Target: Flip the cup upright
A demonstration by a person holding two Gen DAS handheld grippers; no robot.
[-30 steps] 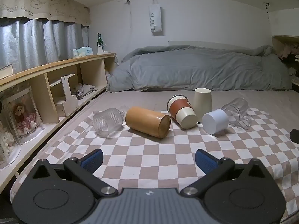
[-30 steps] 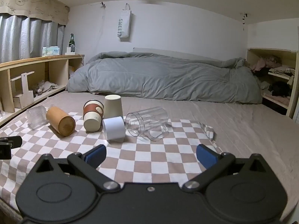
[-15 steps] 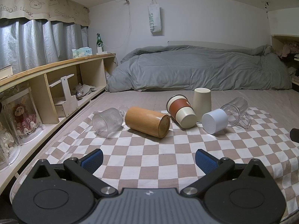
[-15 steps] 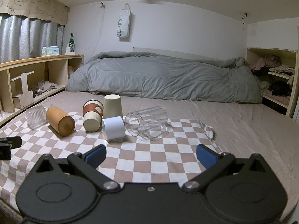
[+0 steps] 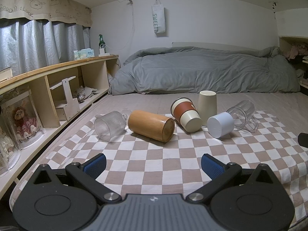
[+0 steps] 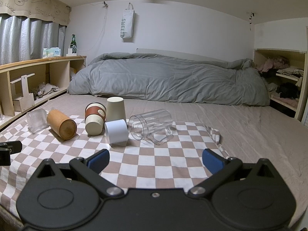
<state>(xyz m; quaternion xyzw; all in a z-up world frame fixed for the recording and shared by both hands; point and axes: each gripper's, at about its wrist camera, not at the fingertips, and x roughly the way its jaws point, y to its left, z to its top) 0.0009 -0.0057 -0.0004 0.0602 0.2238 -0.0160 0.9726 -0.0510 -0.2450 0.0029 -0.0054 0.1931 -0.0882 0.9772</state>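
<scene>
- Nothing has visibly moved since the earlier frames; both grippers hover with jaws spread wide, holding nothing: left gripper (image 5: 153,164), right gripper (image 6: 155,159).
- Six cups sit on the brown-and-white checkered cloth (image 5: 154,159); the cream plastic cup (image 5: 207,105) stands inverted.

We see bare checkered cloth (image 5: 154,159) ahead, passable. Beyond, crowded row blocks way: ribbed glass (image 5: 110,125), wooden cup (image 5: 151,125), white cup (image 5: 221,124), clear mug (image 6: 151,124).

bed (image 5: 250,100), checkered cloth (image 5: 154,154), grey duvet (image 5: 202,71)
</scene>
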